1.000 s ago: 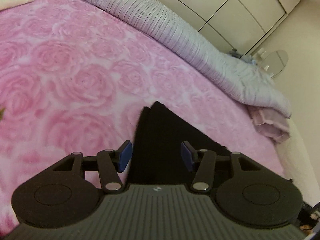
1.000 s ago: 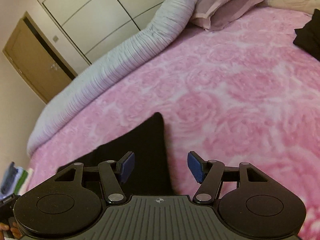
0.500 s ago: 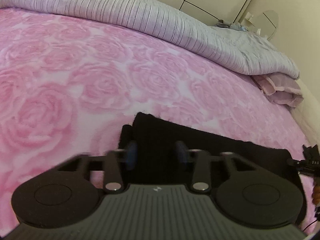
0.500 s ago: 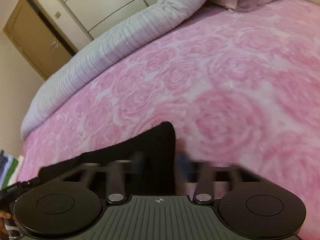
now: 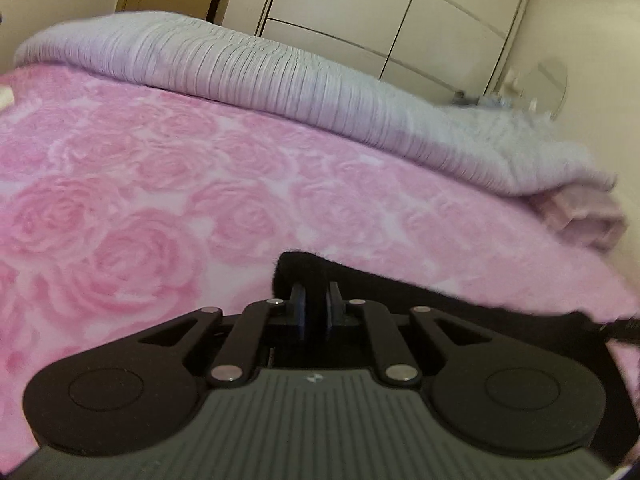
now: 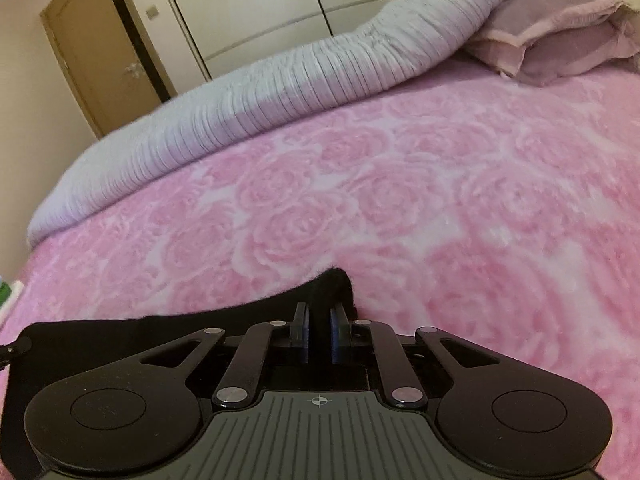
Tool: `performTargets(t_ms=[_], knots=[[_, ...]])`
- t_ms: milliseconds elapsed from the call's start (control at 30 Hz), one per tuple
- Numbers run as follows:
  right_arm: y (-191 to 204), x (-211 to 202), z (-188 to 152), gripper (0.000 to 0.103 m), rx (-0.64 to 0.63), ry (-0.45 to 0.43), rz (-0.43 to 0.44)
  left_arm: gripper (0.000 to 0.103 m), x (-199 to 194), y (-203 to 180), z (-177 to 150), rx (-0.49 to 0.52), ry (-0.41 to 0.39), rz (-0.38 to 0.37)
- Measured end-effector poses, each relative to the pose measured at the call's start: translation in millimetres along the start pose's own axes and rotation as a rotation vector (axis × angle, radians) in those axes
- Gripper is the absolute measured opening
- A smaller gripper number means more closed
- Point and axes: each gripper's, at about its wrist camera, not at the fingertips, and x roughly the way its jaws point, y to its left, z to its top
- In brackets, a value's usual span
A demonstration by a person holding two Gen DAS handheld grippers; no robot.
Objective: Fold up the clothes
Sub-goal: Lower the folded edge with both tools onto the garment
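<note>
1. Left two-finger black gripper (image 5: 316, 306) has its blue-padded fingers (image 5: 301, 312) pinched together on one corner of the black fuzzy fabric garment (image 5: 440, 300).
2. That corner pokes up just past the fingertips in the left wrist view; the rest of the garment runs off to the right, low over the pink rose-patterned fleece blanket (image 5: 160, 200).
3. Right two-finger black gripper (image 6: 319, 330) is likewise clamped on another corner of the same black garment (image 6: 200, 320), cloth squeezed between the blue pads (image 6: 335, 336).
4. In the right wrist view the garment stretches leftward from the grip, its top edge a fairly straight line; it lies on or just above the pink blanket (image 6: 440, 200), hard to tell which because the gripper body hides the lower part.
5. Small dark object at the far right edge of the left view, at the garment's end, is probably the other gripper, too cropped to confirm.
6. Rolled-back grey-lilac ribbed quilt (image 5: 280, 80) lies along the far side of the bed.
7. Mauve pillow (image 6: 560, 36) sits at the quilt's end, partly under it.
8. Cream panelled wardrobe doors (image 5: 380, 8) stand behind the bed; brown wooden door (image 6: 96, 60) is beside them.
</note>
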Motion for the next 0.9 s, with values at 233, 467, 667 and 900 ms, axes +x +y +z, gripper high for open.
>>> performTargets(t_ms=[233, 467, 667, 900], knots=[[10.0, -7.3, -0.4, 0.034, -0.051, 0.001, -0.120, 0.016, 4.3, 9.8, 13.4, -0.007, 0.074, 0.000], [56.3, -36.4, -9.6, 0.041, -0.233, -0.104, -0.174, 0.014, -26.9, -5.1, 28.3, 0.022, 0.011, -0.042], [92.0, 2.8, -30.2, 0.041, -0.420, -0.016, -0.131, 0.017, 16.2, -65.4, 6.1, 0.234, 0.142, -0.112], [53.0, 4.7, -30.3, 0.026, -0.333, 0.002, -0.097, 0.003, 20.0, -8.2, -2.0, 0.170, 0.119, -0.050]])
